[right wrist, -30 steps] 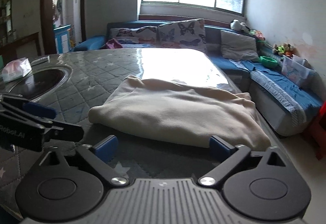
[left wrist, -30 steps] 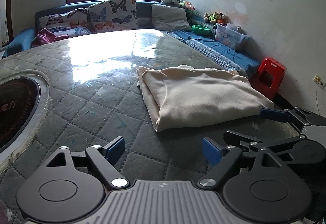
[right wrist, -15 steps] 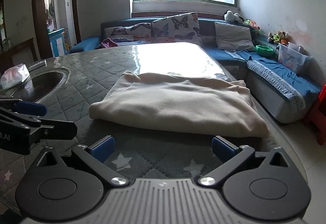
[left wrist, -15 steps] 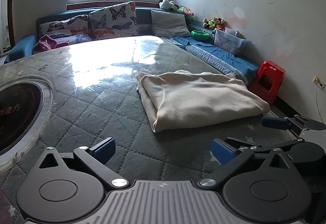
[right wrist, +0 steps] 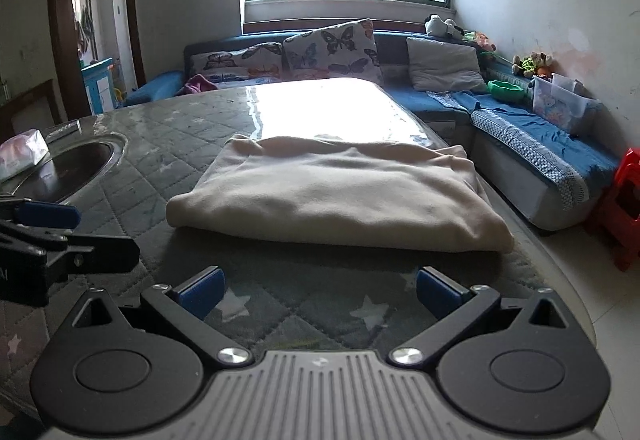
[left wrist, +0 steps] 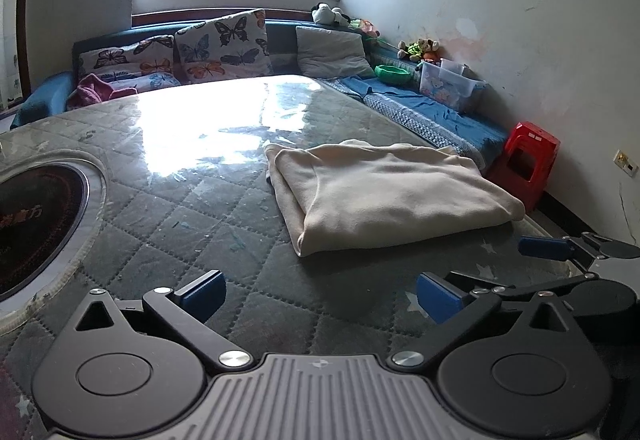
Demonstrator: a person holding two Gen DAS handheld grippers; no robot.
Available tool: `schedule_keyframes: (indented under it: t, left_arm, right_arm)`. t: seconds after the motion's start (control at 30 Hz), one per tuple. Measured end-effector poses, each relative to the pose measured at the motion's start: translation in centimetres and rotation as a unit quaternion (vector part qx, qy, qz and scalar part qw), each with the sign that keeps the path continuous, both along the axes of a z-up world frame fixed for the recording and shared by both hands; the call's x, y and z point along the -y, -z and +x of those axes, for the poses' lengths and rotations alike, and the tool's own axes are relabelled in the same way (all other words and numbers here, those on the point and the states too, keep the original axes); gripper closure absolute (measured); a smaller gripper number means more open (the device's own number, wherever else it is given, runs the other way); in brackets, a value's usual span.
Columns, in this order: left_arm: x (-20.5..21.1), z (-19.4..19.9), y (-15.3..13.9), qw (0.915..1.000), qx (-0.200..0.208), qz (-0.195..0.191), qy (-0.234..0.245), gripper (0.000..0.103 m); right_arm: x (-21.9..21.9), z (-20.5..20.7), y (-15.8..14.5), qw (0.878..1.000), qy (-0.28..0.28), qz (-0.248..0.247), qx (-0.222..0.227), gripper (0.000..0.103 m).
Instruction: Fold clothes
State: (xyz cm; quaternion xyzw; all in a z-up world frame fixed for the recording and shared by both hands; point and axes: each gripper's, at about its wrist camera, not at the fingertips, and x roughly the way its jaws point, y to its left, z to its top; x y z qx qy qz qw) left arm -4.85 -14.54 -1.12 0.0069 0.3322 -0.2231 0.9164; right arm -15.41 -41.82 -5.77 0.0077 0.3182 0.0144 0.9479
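A cream garment [left wrist: 384, 192] lies folded in a flat rectangle on the quilted, plastic-covered table [left wrist: 192, 200], near its right edge. It also shows in the right wrist view [right wrist: 340, 196]. My left gripper [left wrist: 320, 292] is open and empty, a short way in front of the garment's near left corner. My right gripper [right wrist: 318, 290] is open and empty, just in front of the garment's near folded edge. The right gripper also shows in the left wrist view [left wrist: 492, 268], and the left gripper's fingers [right wrist: 48, 214] show at the left of the right wrist view.
A round induction hob [left wrist: 36, 216] is set into the table at the left. A tissue pack [right wrist: 22, 154] lies beside it. A blue sofa [right wrist: 520, 128] with cushions runs behind and to the right. A red stool [left wrist: 524, 160] stands off the table's right edge.
Both grippers have drawn back and up from the folded garment, which now looks smaller and farther away. Both stay open. The garment has not moved.
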Motion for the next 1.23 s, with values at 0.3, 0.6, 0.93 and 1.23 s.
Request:
schedule_keyframes:
  t: [0.3,0.6,0.93,1.23]
  left_arm:
    - [0.2,-0.4,-0.1,1.0000,-0.002,0.003,-0.003,0.000]
    - [0.5,-1.2,0.0,1.0000,-0.002,0.004,-0.003,0.000]
    - [0.8,-2.1,0.0,1.0000,0.002,0.008,0.001,0.000]
    - [1.0,-2.6,-0.3,0.9999,0.011,0.008,0.006,0.000]
  right_arm:
    - [0.3,-0.4,0.2,1.000,0.018,-0.010,-0.003,0.000]
    - [0.6,-1.1,0.3,0.999,0.031,-0.006,0.002,0.000]
    - [0.6,-2.0,0.4,0.999,0.032,-0.003,0.003,0.000]
    - [0.7,-2.4,0.3,0.999,0.036,-0.001,0.005,0.000]
